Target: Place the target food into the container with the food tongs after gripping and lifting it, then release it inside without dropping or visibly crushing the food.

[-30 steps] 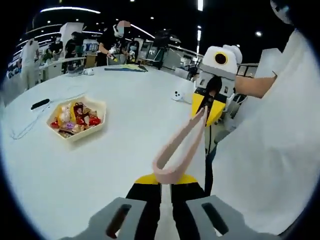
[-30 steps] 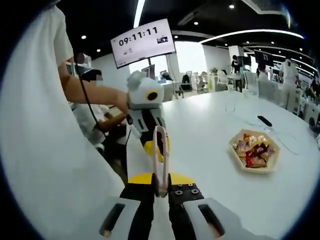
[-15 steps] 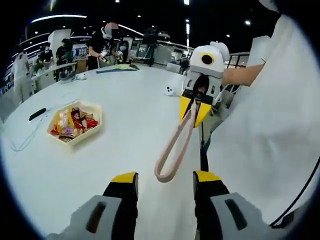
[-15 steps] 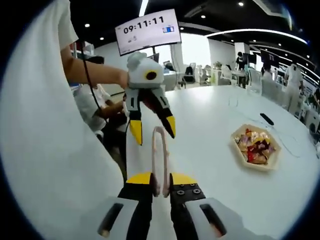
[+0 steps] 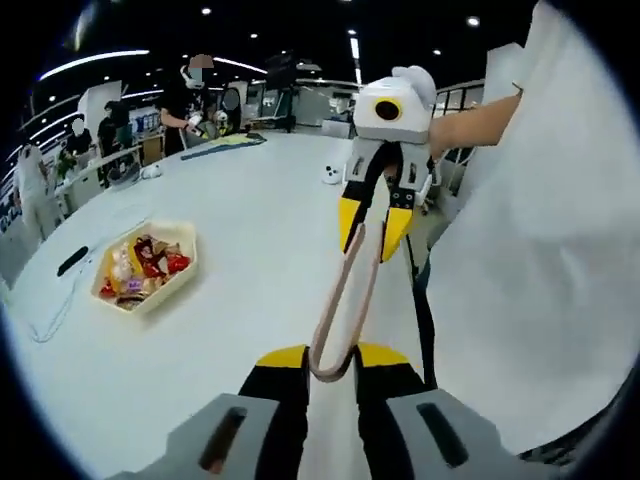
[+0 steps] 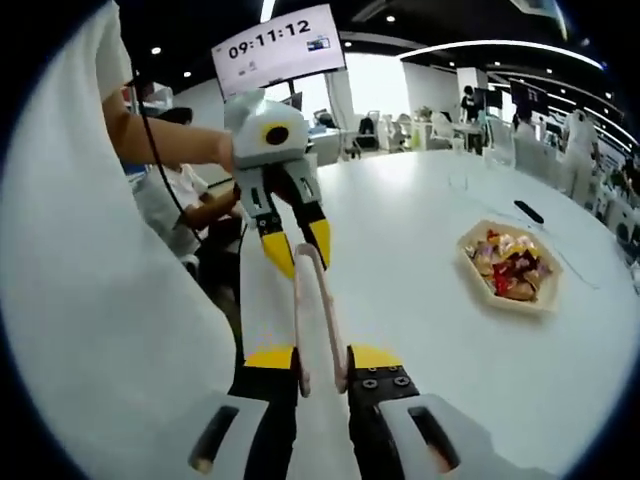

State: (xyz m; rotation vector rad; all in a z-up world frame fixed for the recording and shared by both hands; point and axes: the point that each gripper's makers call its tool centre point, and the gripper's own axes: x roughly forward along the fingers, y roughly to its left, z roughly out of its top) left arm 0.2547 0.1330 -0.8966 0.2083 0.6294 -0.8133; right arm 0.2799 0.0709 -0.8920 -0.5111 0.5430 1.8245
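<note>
Pink food tongs (image 5: 345, 290) hang in the air between my two grippers, above the table's near edge. In the left gripper view, my left gripper (image 5: 333, 357) is shut on their looped end. My right gripper (image 5: 372, 223) comes in from above with its yellow-tipped jaws around the two arm ends. In the right gripper view, the tongs (image 6: 318, 310) run forward from my right gripper (image 6: 322, 357), whose jaws stand a little apart and press on the spread arms. The left gripper (image 6: 299, 248) pinches the loop at the far end. Wrapped snacks (image 5: 135, 265) (image 6: 508, 268) fill a cream hexagonal tray (image 5: 150, 300) (image 6: 520, 308).
The tray sits on a large white table (image 5: 230, 230) (image 6: 420, 230). A dark phone (image 5: 72, 260) (image 6: 528, 211) and a thin cable (image 5: 50, 310) lie beyond it. A person's white shirt (image 5: 540, 260) (image 6: 90, 300) is close beside both grippers. People stand at far tables.
My left gripper was open half a second ago and has shut on the tongs' loop. My right gripper's jaws have parted a little, and the tongs' arms have spread.
</note>
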